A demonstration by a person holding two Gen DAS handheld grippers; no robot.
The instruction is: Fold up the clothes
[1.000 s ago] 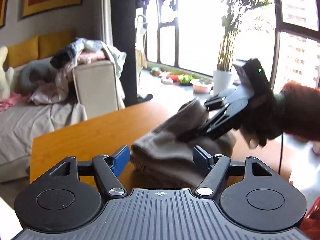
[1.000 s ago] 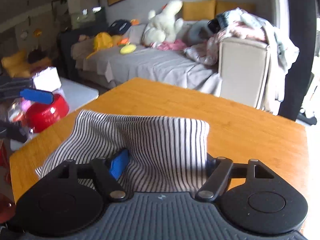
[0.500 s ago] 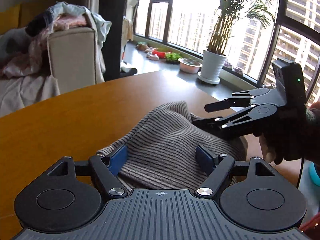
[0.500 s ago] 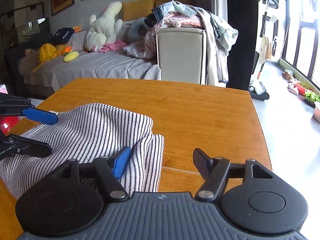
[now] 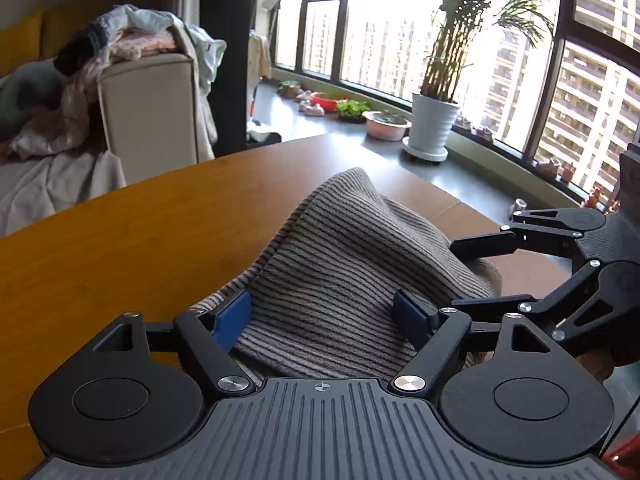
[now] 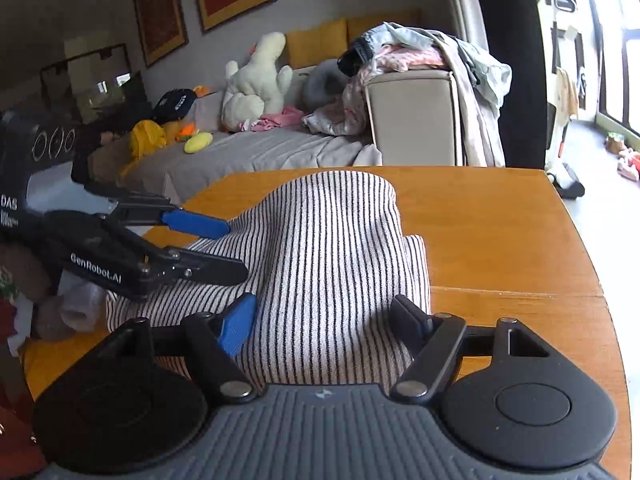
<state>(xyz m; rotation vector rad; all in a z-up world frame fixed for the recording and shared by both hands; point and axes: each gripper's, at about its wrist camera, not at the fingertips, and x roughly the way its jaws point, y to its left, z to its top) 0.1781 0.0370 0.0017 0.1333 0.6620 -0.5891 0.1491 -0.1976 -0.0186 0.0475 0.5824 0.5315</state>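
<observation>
Left hand-held gripper (image 5: 324,314): spread wide, pads clear of the cloth, jaws just widened slightly. Directly ahead and between its fingers, one striped garment (image 5: 352,264), humped on the tabletop (image 5: 120,240), long axis running away from both. Right hand-held gripper (image 6: 324,318): likewise spread, straddling the near edge, seemingly equally close. Counted: one garment, two grippers.

surface: wooden table (image 6: 500,240) | on it: striped garment (image 6: 332,248), bunched

Striped garment (image 6: 336,248) lies bunched between open tongs (image 6: 326,322).
</observation>
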